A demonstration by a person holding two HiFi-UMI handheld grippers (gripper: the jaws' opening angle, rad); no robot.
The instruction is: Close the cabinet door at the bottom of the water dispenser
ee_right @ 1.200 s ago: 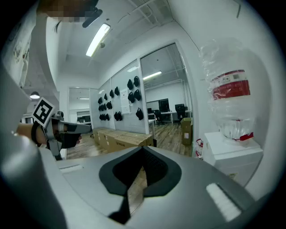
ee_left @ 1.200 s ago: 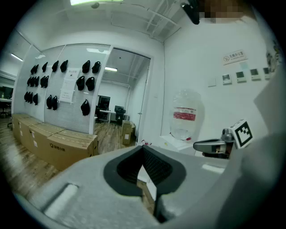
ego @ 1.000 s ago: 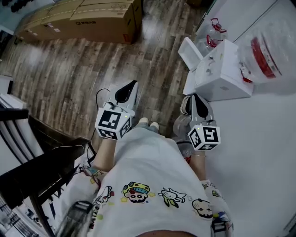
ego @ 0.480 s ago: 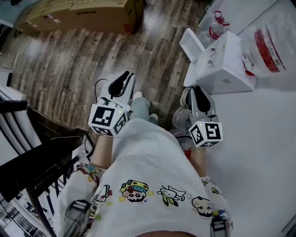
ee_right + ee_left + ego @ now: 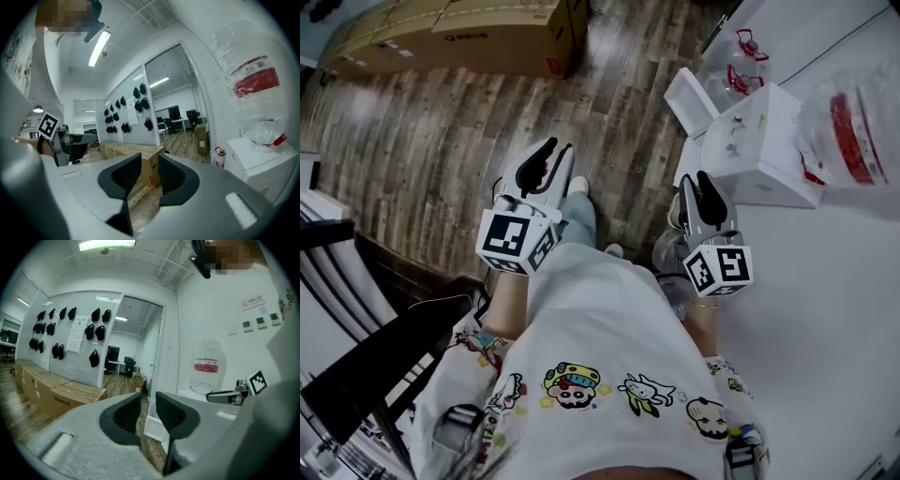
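the left hand-held gripper [image 5: 558, 150] and right hand-held gripper [image 5: 697, 180] have just been opening, jaws narrowly apart, nothing between them. upper right of the frame, the water dispenser [image 5: 761, 141] shows its cabinet door [image 5: 689, 98] standing open.

This is an office or company workroom. Wood-plank flooring [image 5: 441, 141] runs between white walls. In the head view, long cardboard cartons [image 5: 459, 37] lie at eleven o'clock and a white water dispenser [image 5: 759, 150] stands at two o'clock. The left gripper view shows a white display wall [image 5: 70, 341] hung with small black items at nine o'clock, beside a glass-framed doorway [image 5: 136, 343]. In the right gripper view, desks and office chairs [image 5: 180, 118] stand beyond a glass partition, and a ceiling strip light [image 5: 99, 48] glows at eleven o'clock.
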